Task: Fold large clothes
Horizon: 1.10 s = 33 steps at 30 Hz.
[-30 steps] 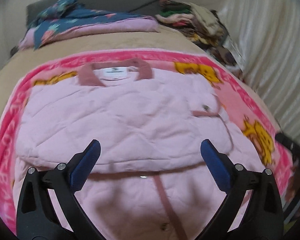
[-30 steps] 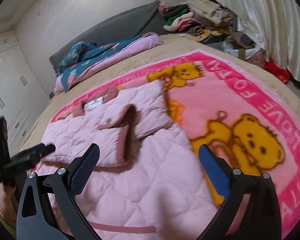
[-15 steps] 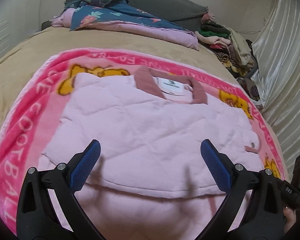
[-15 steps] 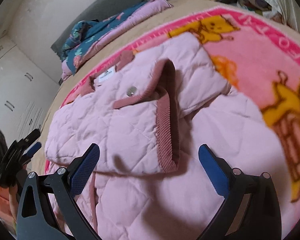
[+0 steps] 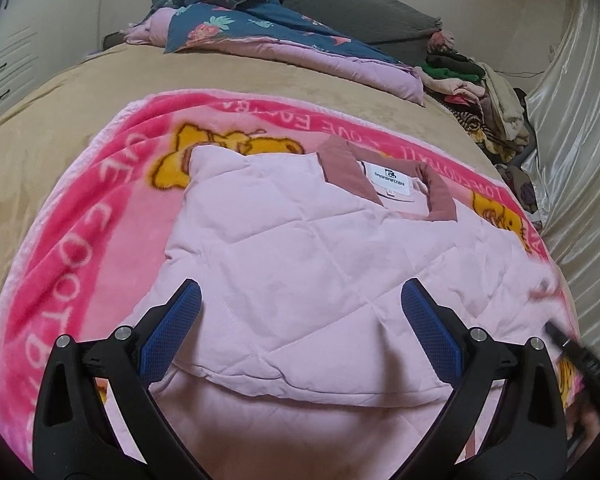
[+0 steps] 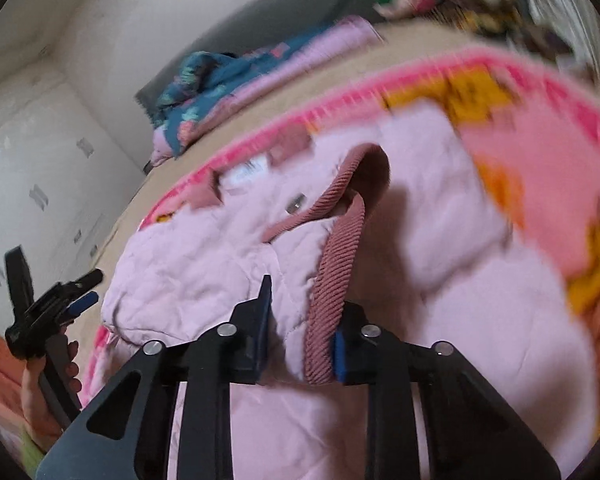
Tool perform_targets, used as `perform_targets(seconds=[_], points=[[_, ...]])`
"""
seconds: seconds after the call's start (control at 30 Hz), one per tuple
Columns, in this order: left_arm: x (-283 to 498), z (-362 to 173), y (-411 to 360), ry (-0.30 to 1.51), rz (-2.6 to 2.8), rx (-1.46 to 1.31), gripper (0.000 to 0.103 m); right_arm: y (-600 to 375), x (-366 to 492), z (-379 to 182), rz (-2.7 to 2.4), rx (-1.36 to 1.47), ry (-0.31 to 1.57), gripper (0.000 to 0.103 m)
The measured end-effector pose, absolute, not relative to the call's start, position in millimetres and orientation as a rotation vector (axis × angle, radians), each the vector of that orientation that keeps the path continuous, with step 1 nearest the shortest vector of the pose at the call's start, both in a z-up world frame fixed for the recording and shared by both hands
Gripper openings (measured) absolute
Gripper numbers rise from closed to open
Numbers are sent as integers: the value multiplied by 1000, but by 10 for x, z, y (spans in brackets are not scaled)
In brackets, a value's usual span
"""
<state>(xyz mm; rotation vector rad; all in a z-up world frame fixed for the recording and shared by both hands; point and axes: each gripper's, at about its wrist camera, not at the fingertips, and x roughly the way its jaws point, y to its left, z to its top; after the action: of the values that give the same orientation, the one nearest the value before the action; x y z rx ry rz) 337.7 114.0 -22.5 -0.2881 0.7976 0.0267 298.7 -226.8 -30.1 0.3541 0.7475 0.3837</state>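
A pale pink quilted jacket [image 5: 300, 264] with a dusty-rose ribbed collar [image 5: 340, 168] lies on a pink cartoon blanket [image 5: 100, 216] on the bed, its sleeves folded across the body. My left gripper [image 5: 300, 320] is open and empty, hovering over the jacket's lower left part. My right gripper [image 6: 302, 344] is shut on the folded sleeve's ribbed cuff [image 6: 332, 288] and lifts it off the jacket [image 6: 204, 256]. The left gripper also shows at the left edge of the right wrist view [image 6: 60, 300].
A floral quilt [image 5: 260, 28] and grey headboard [image 5: 360, 12] lie at the far end. A heap of clothes [image 5: 488, 96] sits at the far right by the curtain [image 5: 580, 160]. White cabinets [image 6: 32, 184] stand to the left. Tan bedsheet [image 5: 60, 120] surrounds the blanket.
My right gripper dropped onto the folded sleeve and closed on its ribbed cuff, raising it. My left gripper swung left over the jacket and stayed open.
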Motion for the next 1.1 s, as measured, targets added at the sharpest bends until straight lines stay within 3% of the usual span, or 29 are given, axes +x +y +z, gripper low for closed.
perform_targets(seconds=[0.17,0.33,0.97,1.07,1.1], points=[[3373,-226,1143,789,26,-284,94,-2092,3134,227,395,168,630,21],[3362,-198,1129,777,24,-275,94,-2050,3346,379,360,107,585,21],[3451,-340,987,811,-5,-243,94,-2293,3789,-424,171,164,744,21],[3477,-388,966,823,9,-220,94,-2283,3819,-580,156,139,813,34],[3483,-402,957,824,13,-213,94,-2303,3813,-608,145,141,828,48]])
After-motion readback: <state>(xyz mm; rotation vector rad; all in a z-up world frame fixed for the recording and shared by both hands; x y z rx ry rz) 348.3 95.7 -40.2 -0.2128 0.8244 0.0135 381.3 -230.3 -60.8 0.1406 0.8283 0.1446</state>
